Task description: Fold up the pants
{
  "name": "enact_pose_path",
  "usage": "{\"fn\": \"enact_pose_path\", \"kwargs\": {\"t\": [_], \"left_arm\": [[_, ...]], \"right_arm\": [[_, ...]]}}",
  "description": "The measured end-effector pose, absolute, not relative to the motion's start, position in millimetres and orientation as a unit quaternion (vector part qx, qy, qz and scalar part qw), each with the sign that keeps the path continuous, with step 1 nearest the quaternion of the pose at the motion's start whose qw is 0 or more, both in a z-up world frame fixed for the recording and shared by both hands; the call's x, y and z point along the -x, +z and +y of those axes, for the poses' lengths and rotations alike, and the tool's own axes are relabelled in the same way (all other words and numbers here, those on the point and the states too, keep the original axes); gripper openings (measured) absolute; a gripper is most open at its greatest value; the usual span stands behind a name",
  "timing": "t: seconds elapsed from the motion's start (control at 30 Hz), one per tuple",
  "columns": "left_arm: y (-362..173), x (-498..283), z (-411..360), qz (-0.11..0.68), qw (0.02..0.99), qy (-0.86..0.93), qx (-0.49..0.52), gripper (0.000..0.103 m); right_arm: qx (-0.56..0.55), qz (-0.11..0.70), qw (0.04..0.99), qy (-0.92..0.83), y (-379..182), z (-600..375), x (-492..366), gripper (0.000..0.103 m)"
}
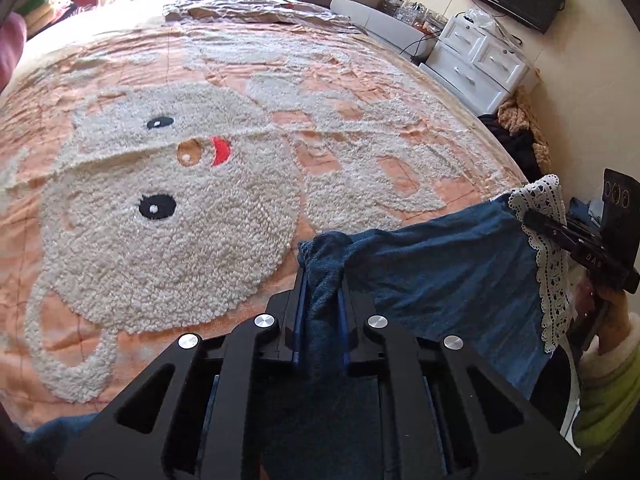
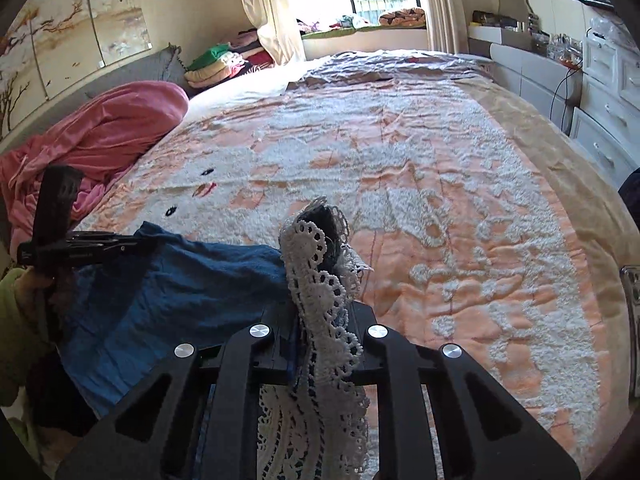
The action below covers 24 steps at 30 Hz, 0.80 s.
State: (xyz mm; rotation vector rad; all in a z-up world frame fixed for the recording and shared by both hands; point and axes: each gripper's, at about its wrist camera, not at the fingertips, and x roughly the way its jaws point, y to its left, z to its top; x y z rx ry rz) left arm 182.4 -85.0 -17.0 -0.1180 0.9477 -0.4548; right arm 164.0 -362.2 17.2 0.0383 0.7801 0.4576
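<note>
Left tongs [image 1: 322, 280]: you have them clamped on a bunched blue end of the pants [image 1: 440, 272].
Right tongs [image 2: 324, 316]: you have them pinched on the white lace trim [image 2: 320, 276] at the other end.
Pants: held up between your two tongs, just above the near edge of the bed [image 2: 440, 184].
Long axis: runs from one pair of tongs to the other, lace end pointing to your right.
</note>
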Motion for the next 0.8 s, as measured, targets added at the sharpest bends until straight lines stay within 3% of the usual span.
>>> {"fn": "enact_pose_path", "kwargs": {"t": [0.2, 0.53, 0.63, 0.67, 0.7, 0.77, 0.8], "left_arm": [[-7.3, -211.4, -101.9, 0.443, 0.871, -0.208, 0.046, 0.006], [-53.7, -241.4, -127.0, 0.467, 0.868, -0.168, 0.017, 0.012], [-54.6, -240.2, -124.2, 0.461, 0.871, -0.167, 0.020, 0.014], [-53.3, -240.2, -122.9, 0.460, 0.872, -0.165, 0.021, 0.019], [-51.1, -239.4, -120.1, 0.458, 0.873, -0.165, 0.027, 0.026], [-44.5, -235.5, -111.5, 0.455, 0.875, -0.161, 0.038, 0.045], [-39.6, -231.3, -105.7, 0.453, 0.877, -0.156, 0.043, 0.047]], "right_arm": [[-0.013, 0.376, 0.906, 0.192, 31.6, -372.3, -199.9, 0.014], [0.030, 0.452, 0.880, 0.142, -39.2, -377.3, -246.3, 0.019], [0.020, 0.451, 0.883, 0.125, -41.1, -383.4, -247.1, 0.037], [0.021, 0.450, 0.886, 0.111, -39.1, -386.3, -246.6, 0.051], [0.022, 0.448, 0.888, 0.099, -36.5, -389.4, -245.6, 0.057], [0.016, 0.445, 0.892, 0.080, -27.2, -397.7, -239.5, 0.059], [0.011, 0.438, 0.896, 0.076, -20.5, -401.6, -233.7, 0.061]]}}
